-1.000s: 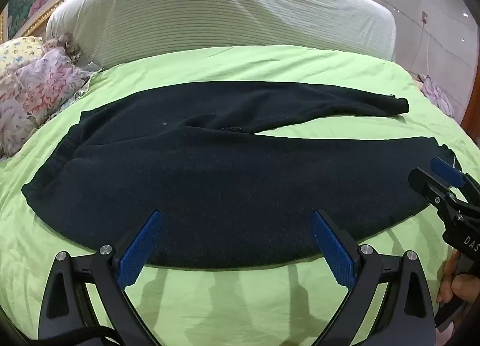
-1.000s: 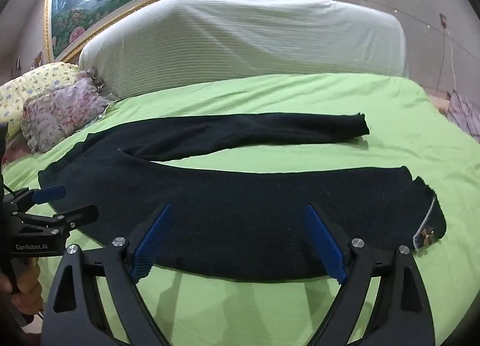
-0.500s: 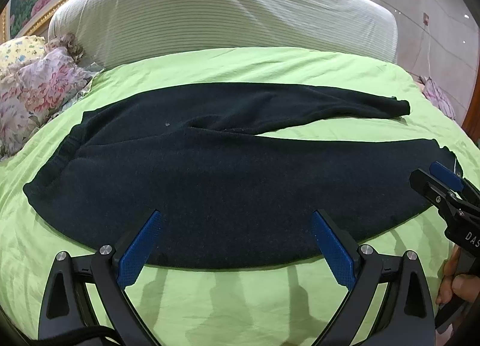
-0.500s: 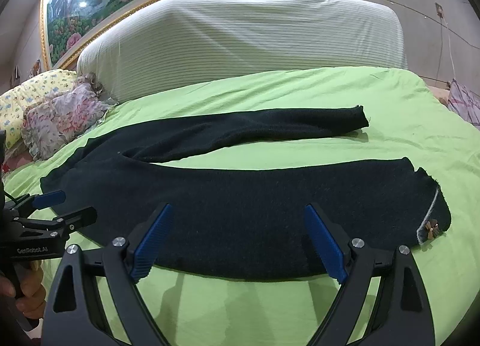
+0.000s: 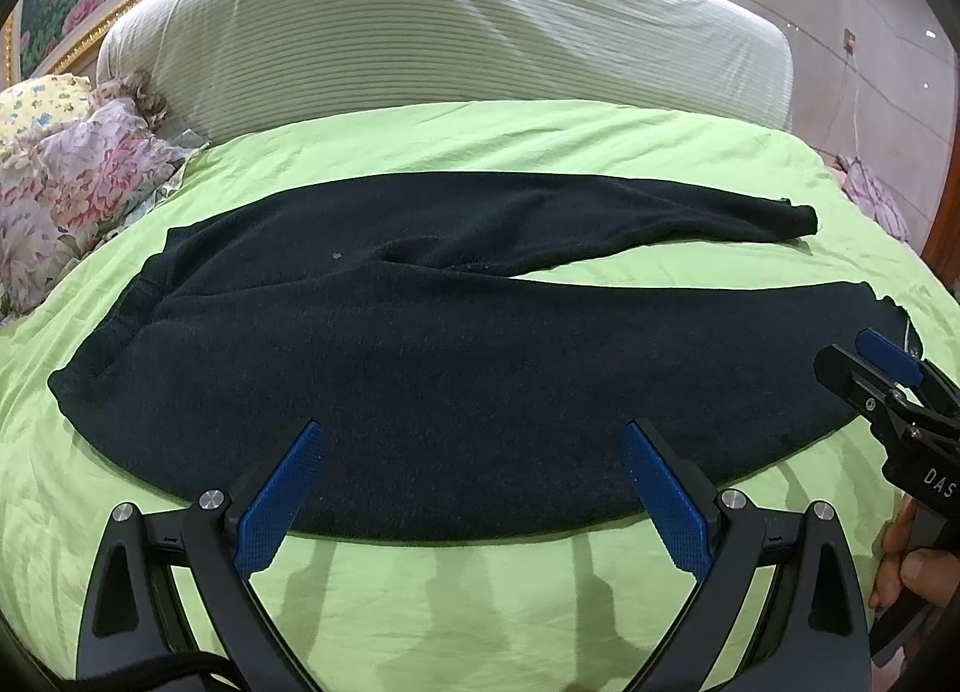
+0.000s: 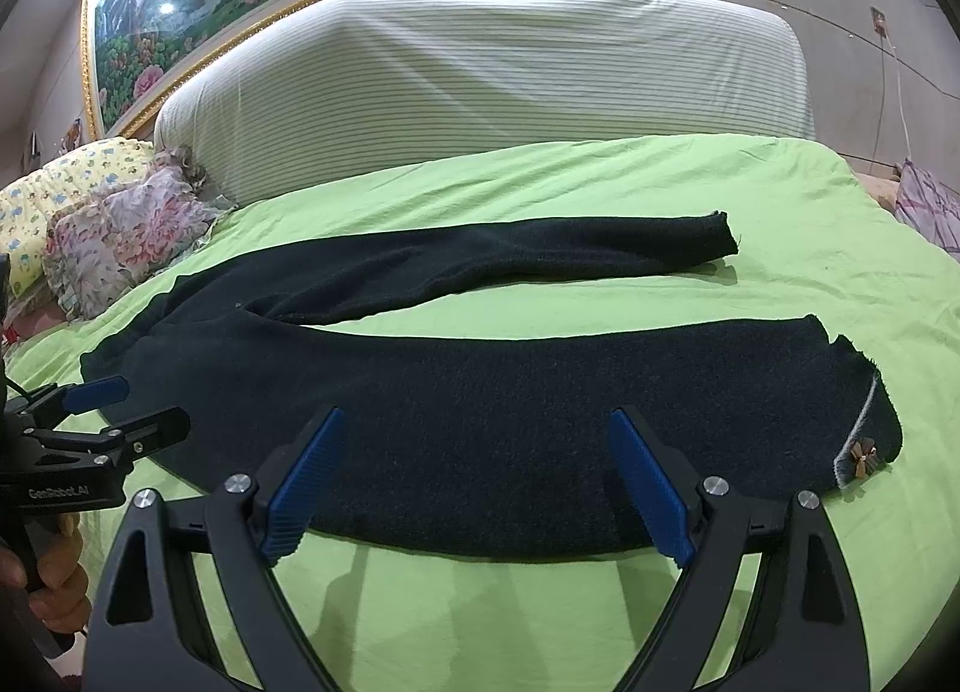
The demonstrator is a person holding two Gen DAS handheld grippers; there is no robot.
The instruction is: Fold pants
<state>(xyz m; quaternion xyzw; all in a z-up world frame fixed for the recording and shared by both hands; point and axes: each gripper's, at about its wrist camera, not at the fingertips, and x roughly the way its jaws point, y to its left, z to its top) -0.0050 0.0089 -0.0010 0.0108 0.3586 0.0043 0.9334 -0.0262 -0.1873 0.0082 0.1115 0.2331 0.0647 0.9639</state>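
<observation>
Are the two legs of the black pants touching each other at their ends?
Apart. The right wrist view shows green bedsheet between the two leg ends of the black knit pants.

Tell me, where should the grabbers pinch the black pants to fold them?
Probably along the near leg's front edge. The pants lie flat, legs spread, on the green sheet. The left gripper could nip near the waist, the right gripper near the cuff, both coming from the near side, then lift it onto the far leg.
</observation>
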